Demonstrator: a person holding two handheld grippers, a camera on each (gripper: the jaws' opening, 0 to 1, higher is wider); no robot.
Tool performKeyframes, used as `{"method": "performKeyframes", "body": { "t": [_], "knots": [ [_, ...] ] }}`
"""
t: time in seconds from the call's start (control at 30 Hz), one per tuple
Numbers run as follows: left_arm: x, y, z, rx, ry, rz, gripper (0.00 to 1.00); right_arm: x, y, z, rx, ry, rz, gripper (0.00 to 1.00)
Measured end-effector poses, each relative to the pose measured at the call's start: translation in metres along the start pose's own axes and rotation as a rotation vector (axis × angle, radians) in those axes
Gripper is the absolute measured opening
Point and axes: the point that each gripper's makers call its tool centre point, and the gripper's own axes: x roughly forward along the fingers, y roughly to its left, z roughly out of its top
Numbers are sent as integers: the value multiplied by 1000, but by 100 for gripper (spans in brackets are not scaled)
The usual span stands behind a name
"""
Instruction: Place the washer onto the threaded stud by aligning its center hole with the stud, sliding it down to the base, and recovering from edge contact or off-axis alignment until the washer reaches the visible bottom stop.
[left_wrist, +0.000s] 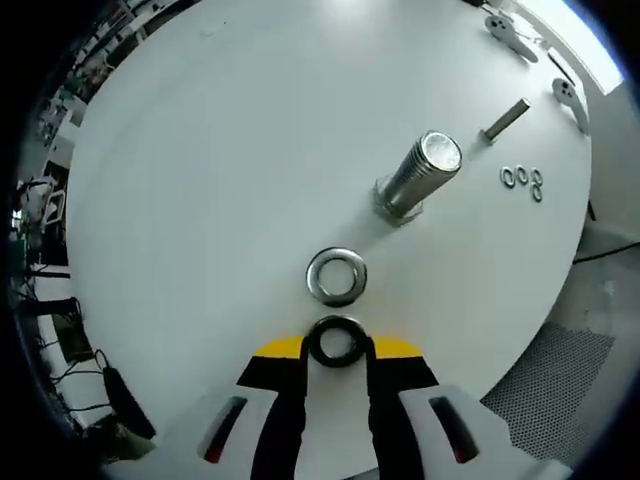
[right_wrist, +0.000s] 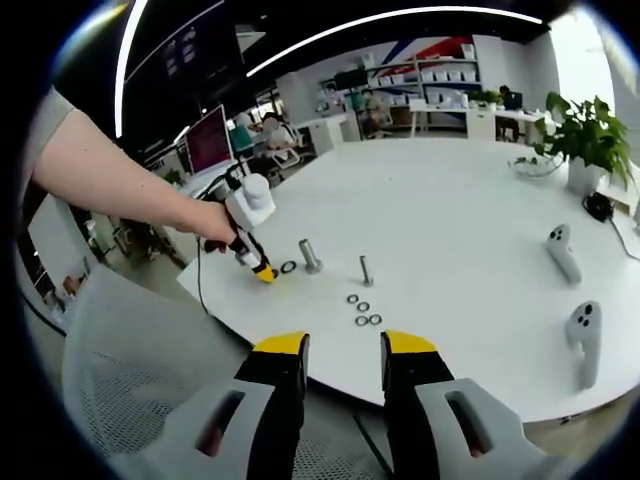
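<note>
- The white desk (left_wrist: 200, 200) is seen from above in the left gripper view; chairs and shelves are seen in the right gripper view.
- The threaded stud (left_wrist: 420, 175) stands at 2 o'clock.
- A dark washer (left_wrist: 337, 341) is clamped by the left gripper (left_wrist: 337, 352); a silver washer (left_wrist: 336, 276) lies beyond.
- The right gripper (right_wrist: 344, 352) is held open, empty.

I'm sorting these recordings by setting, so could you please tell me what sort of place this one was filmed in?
Most likely an open-plan office or lab. A large round white table stands among desks with a computer monitor, shelves of white storage boxes line the far wall, and a potted plant sits at the table's edge.
</note>
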Motion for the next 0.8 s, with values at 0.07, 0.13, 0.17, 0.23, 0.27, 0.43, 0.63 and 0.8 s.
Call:
{"method": "performKeyframes", "body": {
  "t": [0.07, 0.13, 0.17, 0.23, 0.27, 0.43, 0.63, 0.8],
  "knots": [
    [0, 0, 0, -1, -16, 2, 20, 0, 0, 0, -1, 1, 0, 31],
    [0, 0, 0, -2, -31, 4, 20, 0, 0, 0, 0, 2, 0, 31],
    [0, 0, 0, -7, -38, 5, 20, 0, 0, 0, 1, 2, 0, 31],
    [0, 0, 0, -48, -58, 10, 20, 0, 0, 0, 1, 0, -2, 31],
    [-2, -2, -1, -61, -64, 12, 20, 0, 0, 0, 2, -1, -2, 31],
    [-2, -14, -2, -25, -76, 3, 20, 0, -1, 1, 6, -4, -5, 31],
    [-3, -22, -5, -16, -105, -1, 19, 0, -1, 1, 4, -4, -9, 31],
    [0, -25, -7, 37, -96, -25, 19, -1, -2, 0, 4, -4, -10, 31]
  ]
}}
